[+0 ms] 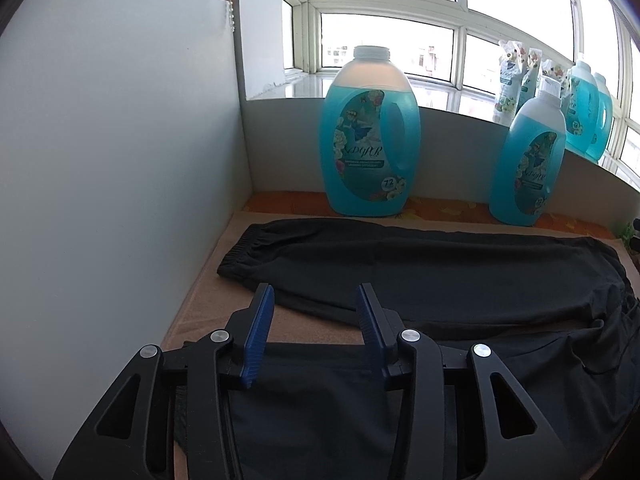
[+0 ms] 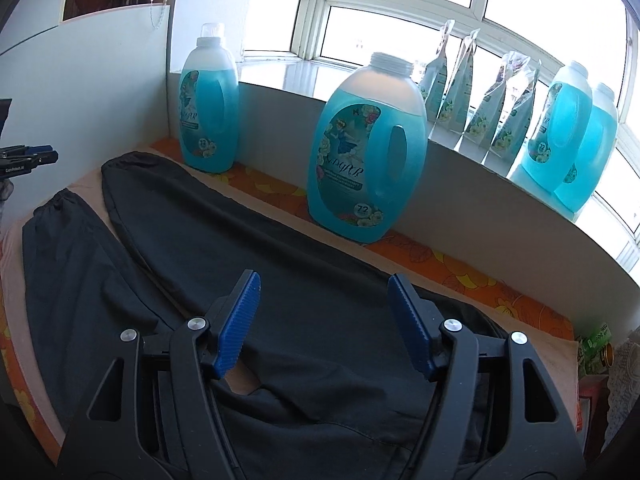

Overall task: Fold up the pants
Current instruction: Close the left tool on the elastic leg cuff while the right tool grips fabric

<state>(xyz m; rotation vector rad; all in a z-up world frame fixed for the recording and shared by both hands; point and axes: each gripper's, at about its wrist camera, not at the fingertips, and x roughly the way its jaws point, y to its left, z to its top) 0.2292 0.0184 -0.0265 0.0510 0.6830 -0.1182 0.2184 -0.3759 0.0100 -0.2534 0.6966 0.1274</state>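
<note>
Right wrist view shows my black pants spread flat on the towel-covered table, legs splayed apart, their elastic cuffs at the end away from me, so the legs can be laid together first, I judge. Behind the pants stand two blue detergent bottles, out of the way. My right gripper hangs wide open over the seat; my left gripper is likewise wide, above the nearer leg, holding nothing.

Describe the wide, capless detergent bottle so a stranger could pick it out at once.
Start at the big window, then drop to the orange flowered cloth behind the black pants. Two blue bottles stand there; take the wide bottle with the bare threaded neck, not the slimmer bottle with a white cap.
</note>
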